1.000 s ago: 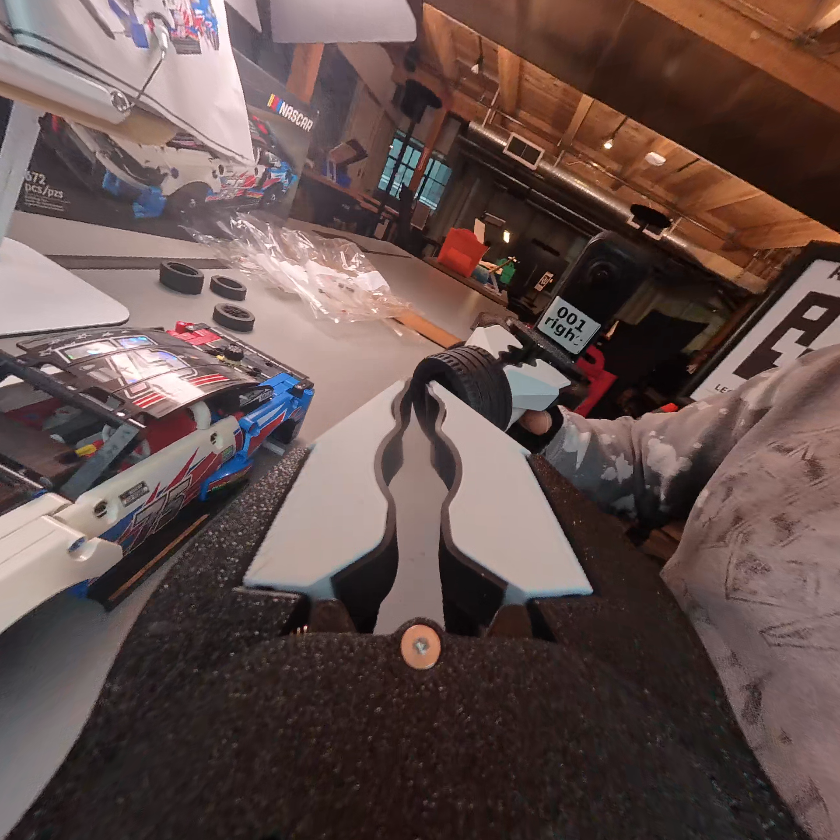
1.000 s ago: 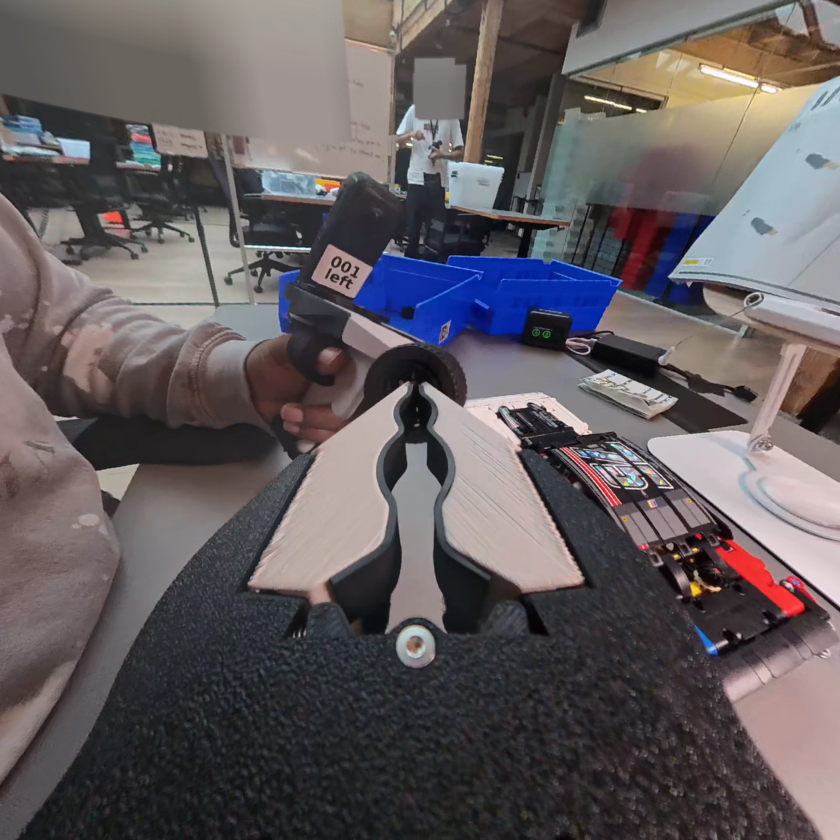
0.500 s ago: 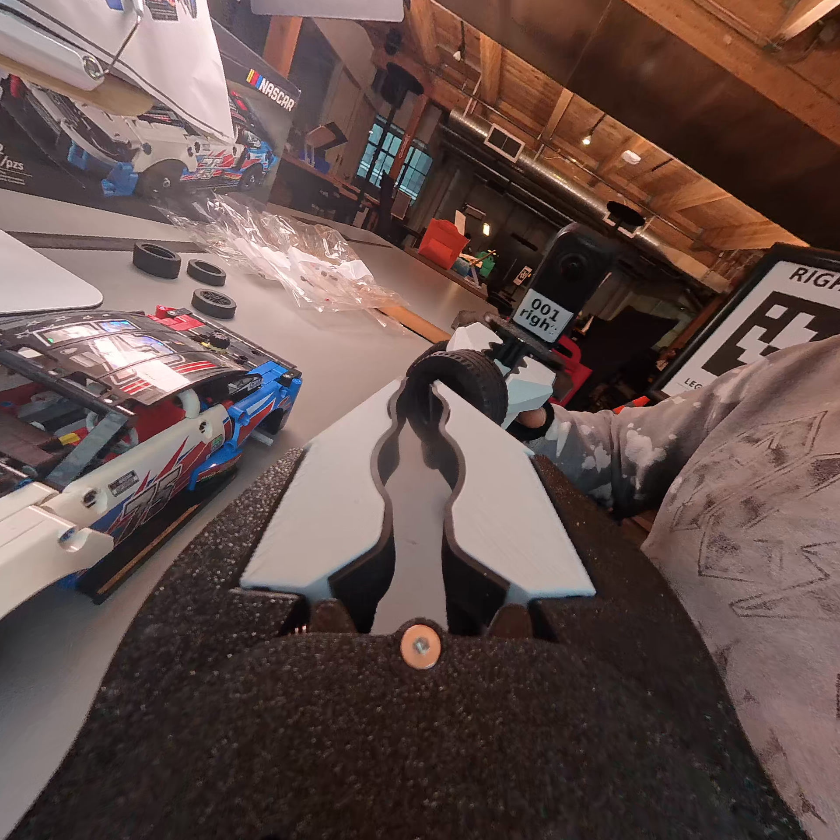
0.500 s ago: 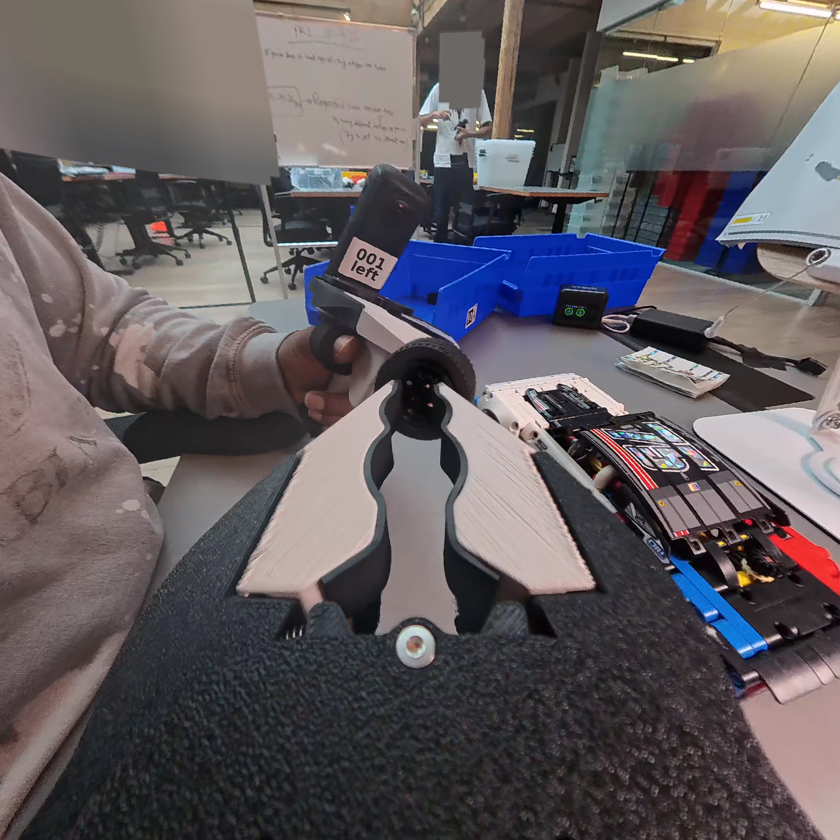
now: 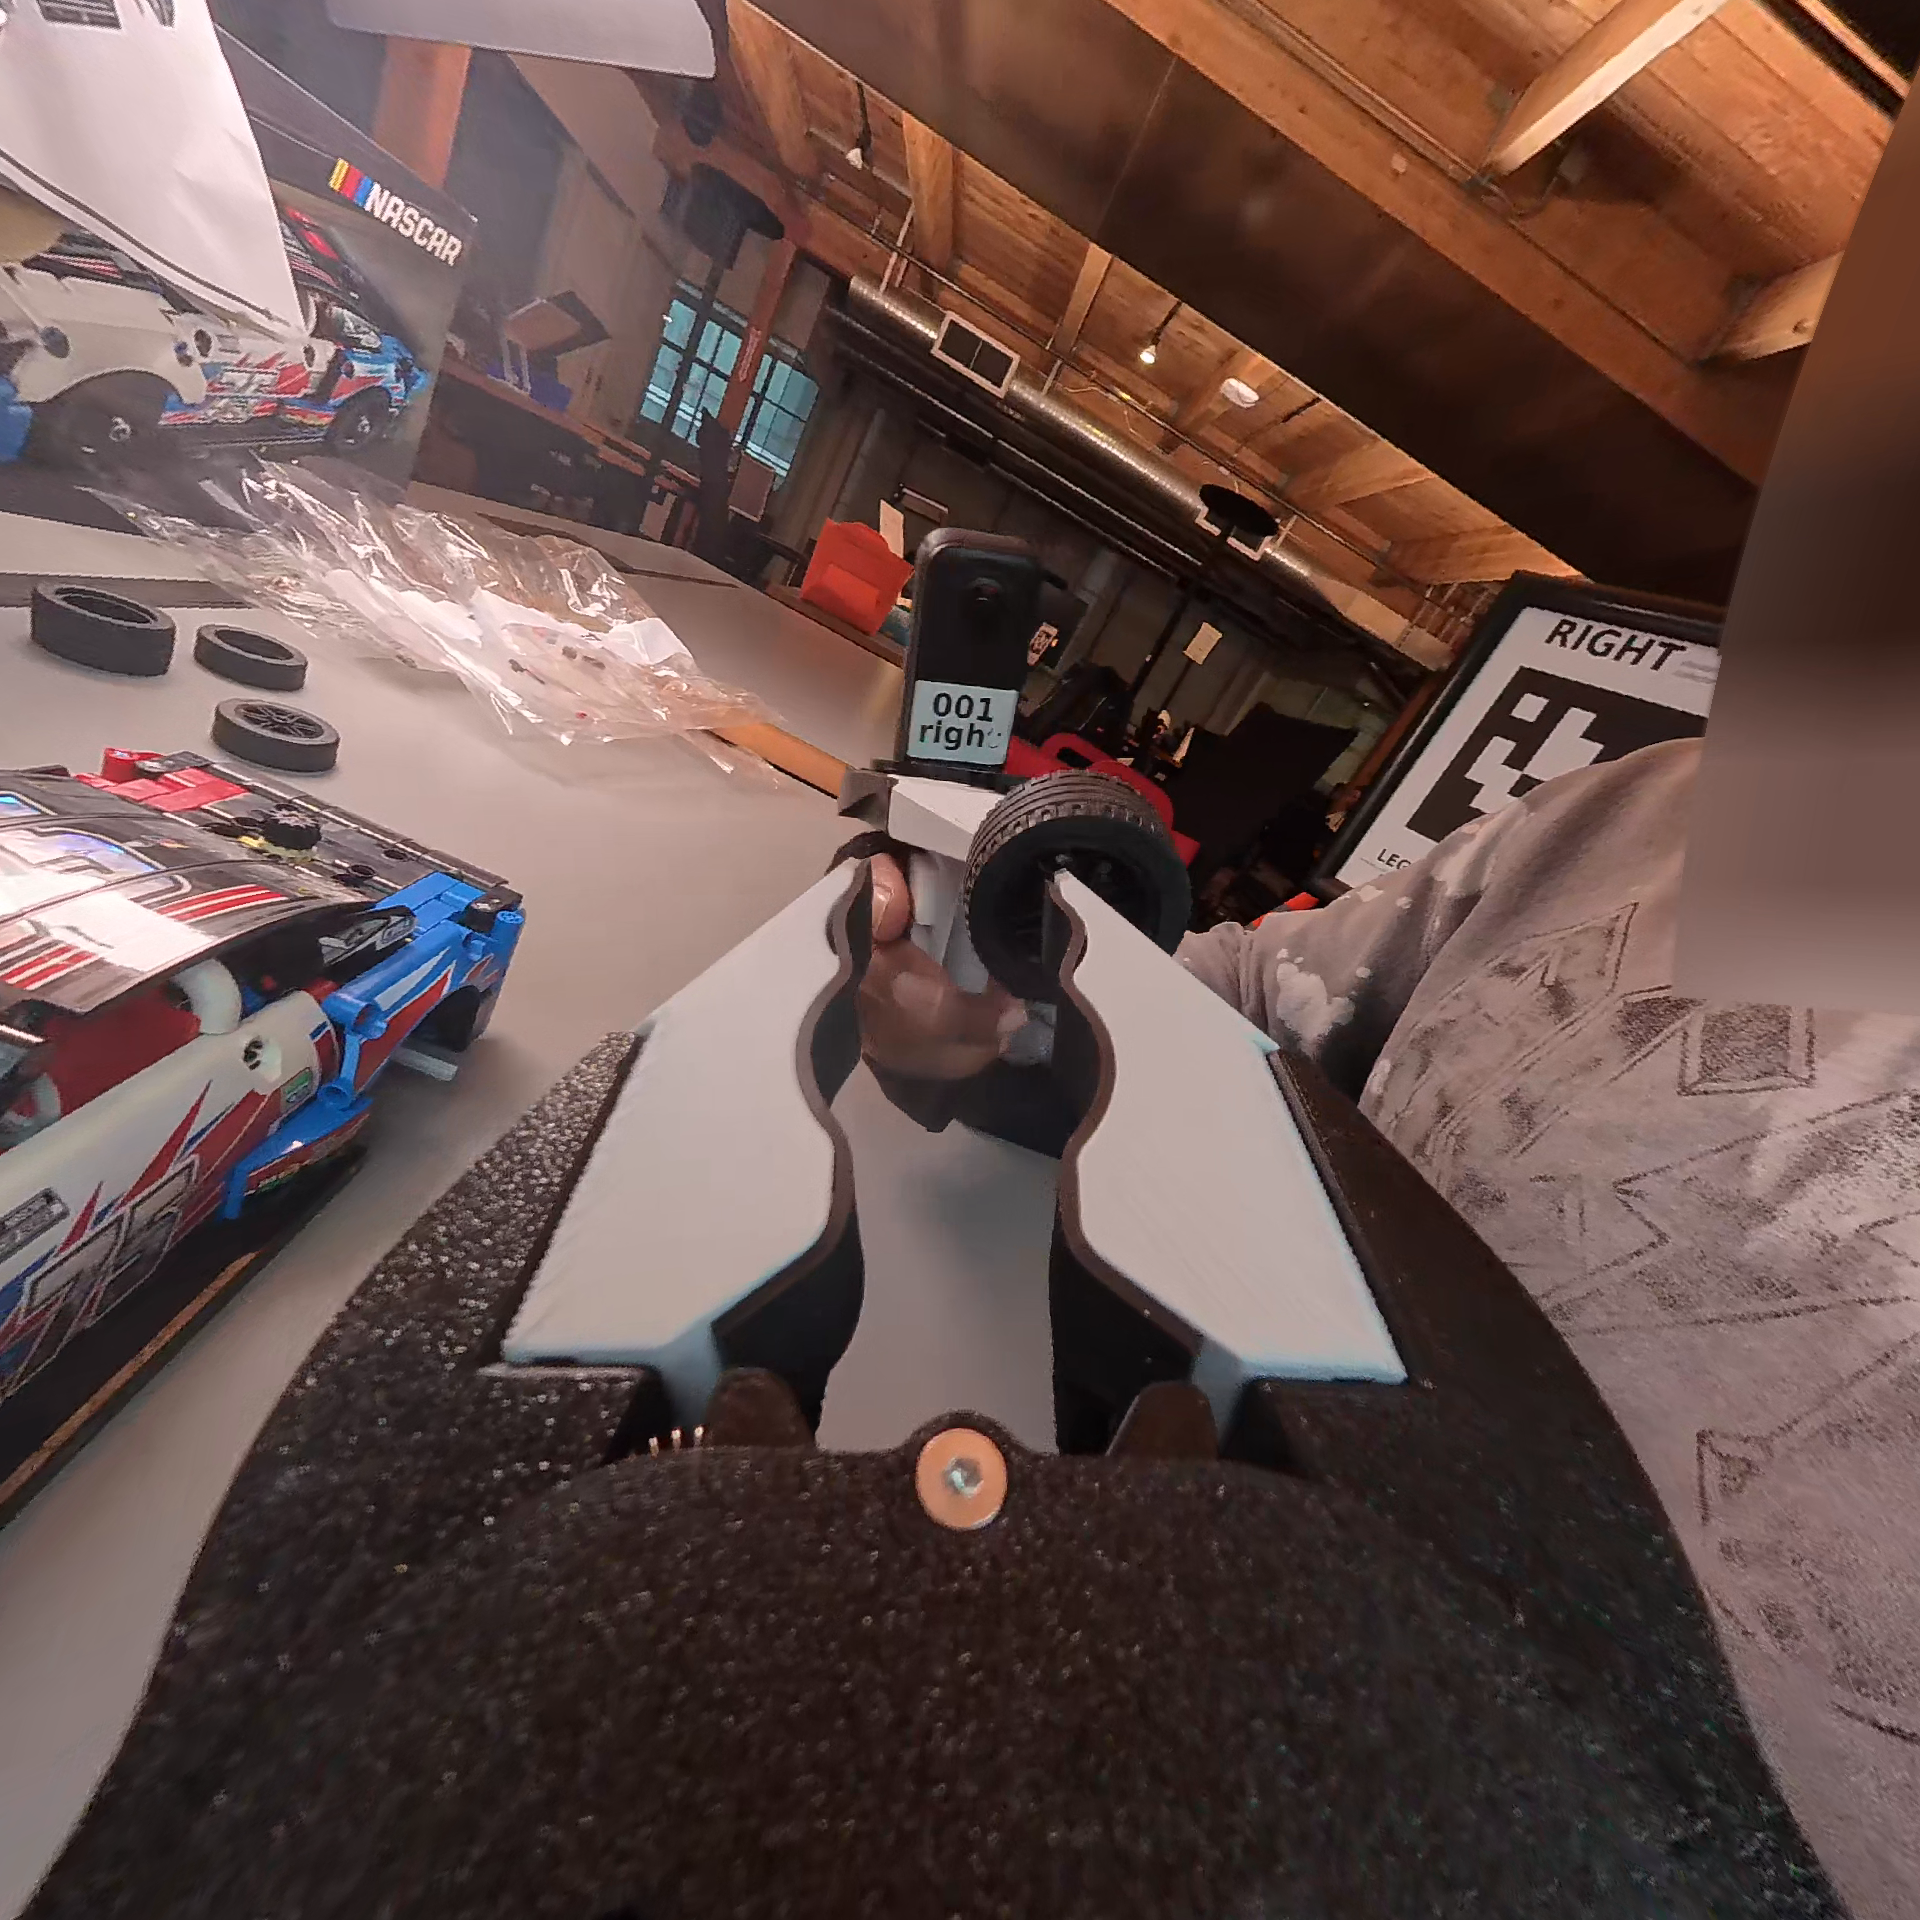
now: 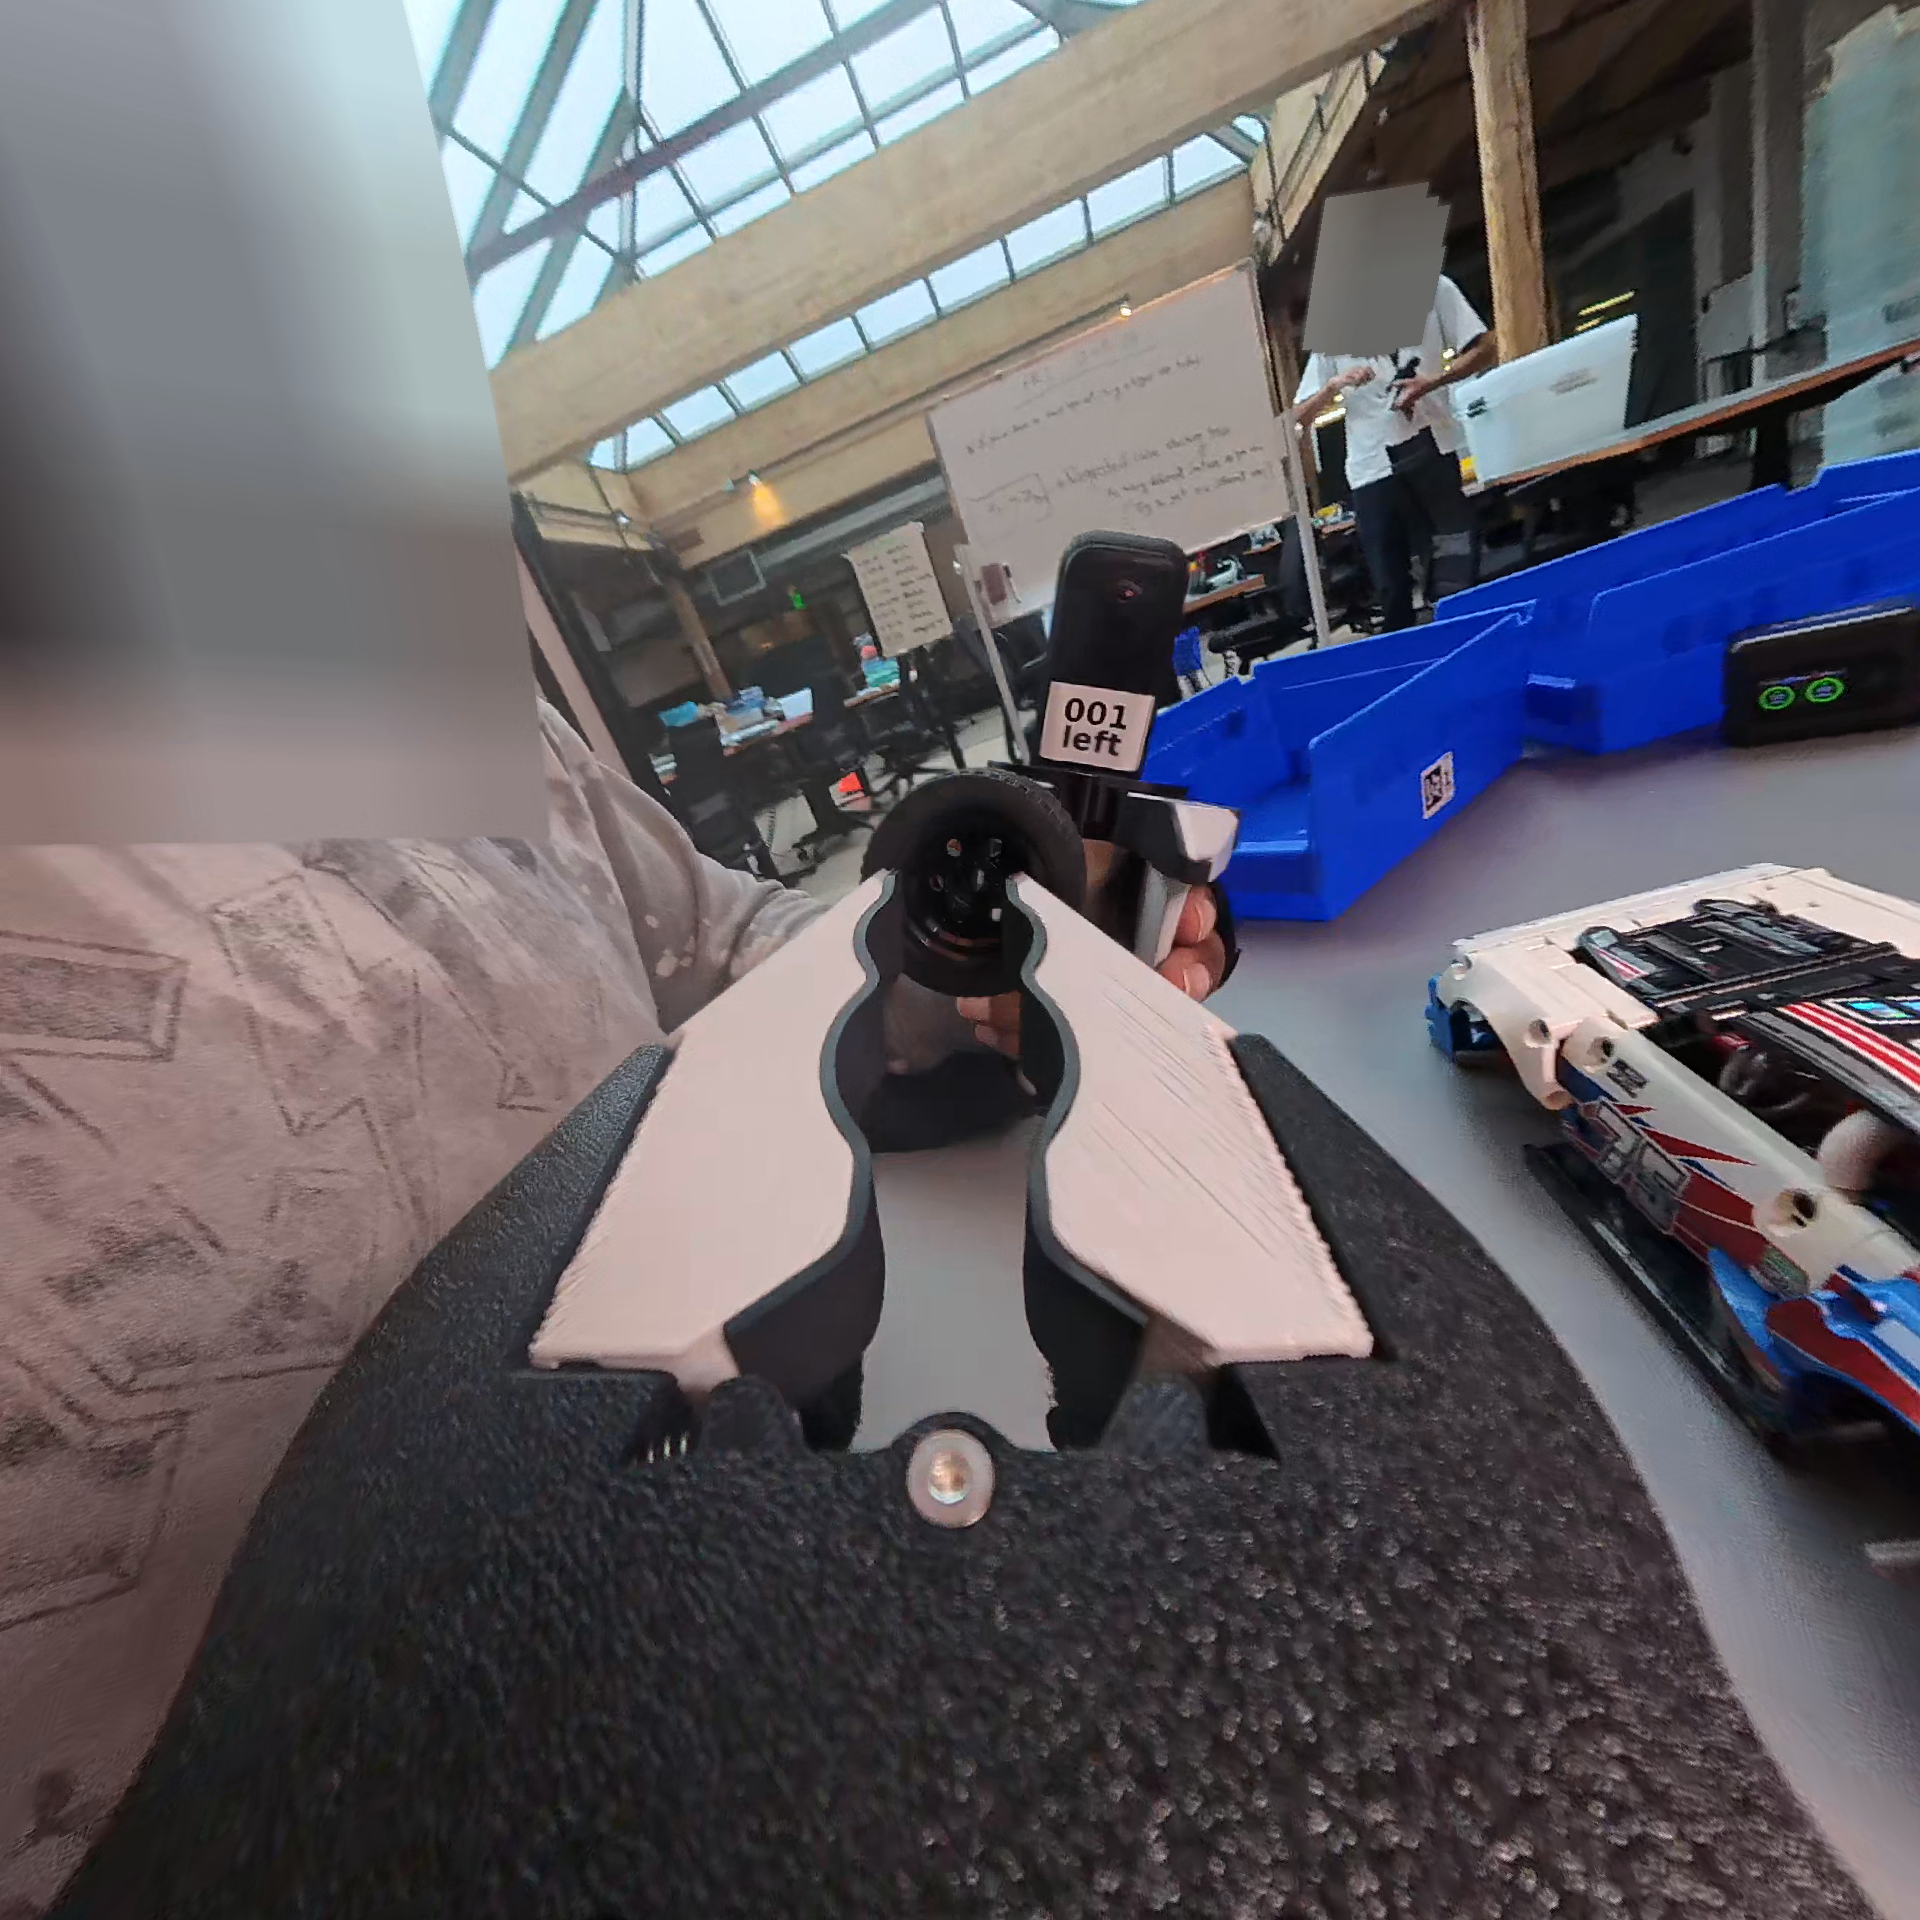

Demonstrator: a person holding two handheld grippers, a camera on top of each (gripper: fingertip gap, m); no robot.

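A small black toy wheel (image 6: pixel 1039 821) with a rubber tyre sits between my right gripper's (image 6: pixel 956 888) fingertips, which are shut on its rim. In the left wrist view the same wheel (image 5: pixel 1101 831) is by the right fingertip of my left gripper (image 5: pixel 956 883), which is open and empty. The two grippers face each other above the table's near edge. A red, white and blue brick race car (image 5: pixel 208 987) lies on the table left of the left gripper. It also shows in the right wrist view (image 6: pixel 1714 1070), right of the right gripper.
Two loose tyres (image 5: pixel 102 627) (image 5: pixel 249 657) and a wheel (image 5: pixel 275 735) lie beyond the car, beside a crumpled clear plastic bag (image 5: pixel 499 623) and the kit's box (image 5: pixel 343 312). Blue bins (image 6: pixel 1455 748) and a black device (image 6: pixel 1818 686) stand at the far side. A person's grey sleeve (image 5: pixel 1558 1039) is close. My left and right fingertips are right by each other.
Both grippers were shut on the wheel a second ago. My left gripper has opened and let go, and my right gripper keeps the wheel. Both views have tilted upward.
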